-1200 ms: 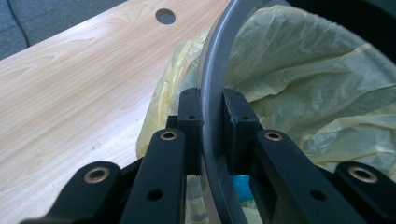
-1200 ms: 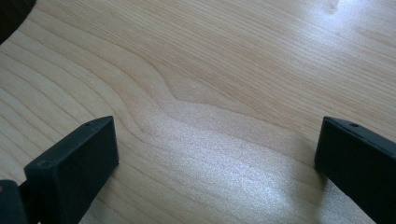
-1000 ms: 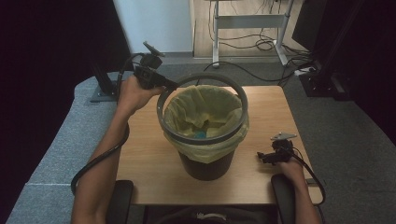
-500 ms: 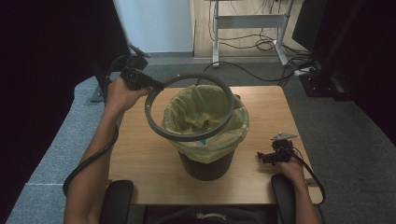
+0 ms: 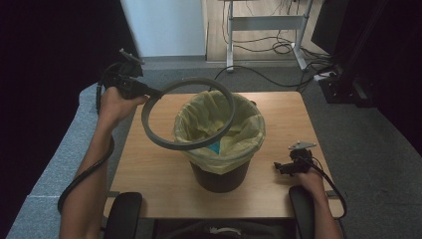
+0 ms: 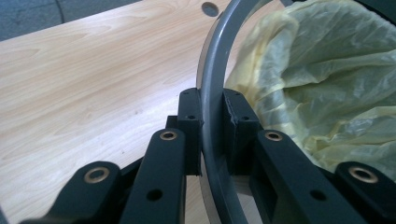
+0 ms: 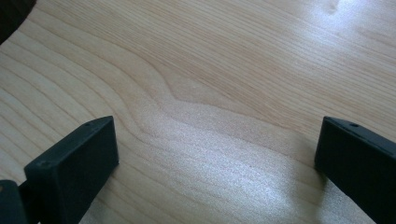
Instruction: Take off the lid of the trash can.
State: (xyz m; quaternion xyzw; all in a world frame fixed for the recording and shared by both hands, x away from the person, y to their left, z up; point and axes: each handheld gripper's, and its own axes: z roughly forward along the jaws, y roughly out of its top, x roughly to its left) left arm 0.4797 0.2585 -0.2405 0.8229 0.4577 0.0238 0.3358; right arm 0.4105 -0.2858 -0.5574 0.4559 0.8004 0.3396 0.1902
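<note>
Light wood table (image 5: 149, 169) on grey carpet floor (image 5: 378, 149). Beyond it: white panel (image 5: 164, 27), metal desk frame (image 5: 266, 22) with loose cables (image 5: 259, 47) underneath. Dark curtains (image 5: 45, 50) on both sides. Dim overhead light.
</note>
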